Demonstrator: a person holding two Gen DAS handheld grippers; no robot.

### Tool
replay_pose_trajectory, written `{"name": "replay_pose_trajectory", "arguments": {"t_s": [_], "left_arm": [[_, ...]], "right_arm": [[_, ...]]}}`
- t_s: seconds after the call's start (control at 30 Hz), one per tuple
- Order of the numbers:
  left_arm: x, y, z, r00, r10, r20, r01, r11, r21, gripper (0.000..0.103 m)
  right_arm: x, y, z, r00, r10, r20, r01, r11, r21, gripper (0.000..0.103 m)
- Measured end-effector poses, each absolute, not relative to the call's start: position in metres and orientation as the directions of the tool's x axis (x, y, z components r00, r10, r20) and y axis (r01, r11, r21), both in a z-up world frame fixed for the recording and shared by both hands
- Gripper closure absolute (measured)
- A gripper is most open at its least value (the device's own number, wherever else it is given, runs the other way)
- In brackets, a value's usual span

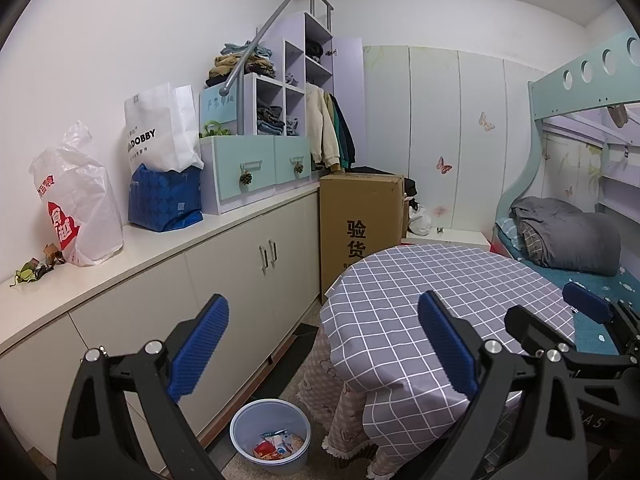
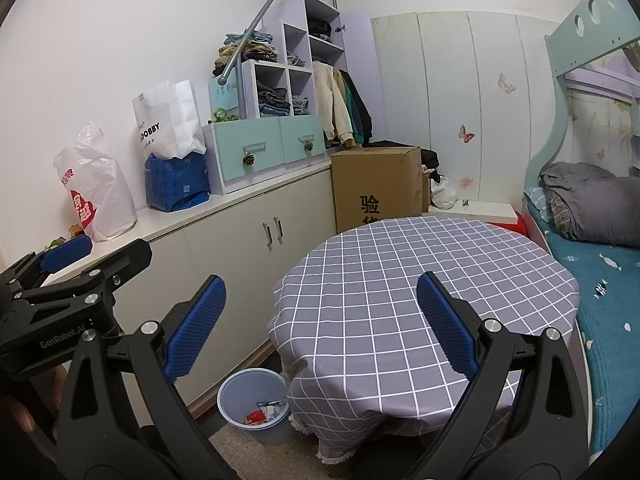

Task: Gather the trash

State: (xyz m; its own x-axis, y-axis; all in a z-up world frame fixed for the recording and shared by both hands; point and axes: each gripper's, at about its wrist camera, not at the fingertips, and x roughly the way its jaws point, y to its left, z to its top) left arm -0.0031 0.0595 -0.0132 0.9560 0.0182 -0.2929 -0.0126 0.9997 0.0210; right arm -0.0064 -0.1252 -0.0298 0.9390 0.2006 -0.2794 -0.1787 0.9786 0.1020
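A pale blue bin (image 1: 270,436) stands on the floor between the cabinets and the round table; it holds several wrappers (image 1: 276,446). It also shows in the right wrist view (image 2: 254,404). Small scraps of trash (image 1: 36,268) lie on the white countertop (image 1: 168,240) at the far left, beside a plastic bag. My left gripper (image 1: 320,344) is open and empty, held above the bin and the table's edge. My right gripper (image 2: 320,324) is open and empty over the table (image 2: 420,280). The left gripper shows at the left of the right wrist view (image 2: 68,268).
White plastic bag (image 1: 80,204), white paper bag (image 1: 160,128) and blue bag (image 1: 164,200) stand on the countertop. Drawer unit with shelves (image 1: 256,168) behind them. A cardboard box (image 1: 360,232) stands beyond the table. A bunk bed (image 1: 568,248) lies at right.
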Motion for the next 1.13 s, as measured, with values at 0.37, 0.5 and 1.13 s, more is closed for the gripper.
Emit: {"name": "replay_pose_trajectory", "arguments": {"t_s": [0.37,0.5,1.13], "left_arm": [[0.020,0.065,-0.017,0.942,0.033,-0.333,-0.023,0.999,0.035,0.009],[0.031,0.064,-0.018,0.936,0.038,-0.349,-0.024,0.999,0.043,0.009],[0.091,0.023,-0.031,0.900,0.038,-0.434,0.008,0.995,0.104,0.009]], "right_arm": [[0.016,-0.129,-0.036,0.925,0.222,-0.308,-0.194,0.974,0.118,0.009],[0.027,-0.133,-0.039,0.920,0.227,-0.320,-0.196,0.972,0.127,0.009],[0.078,-0.176,-0.063,0.900,0.224,-0.375,-0.156,0.967,0.202,0.009]]}}
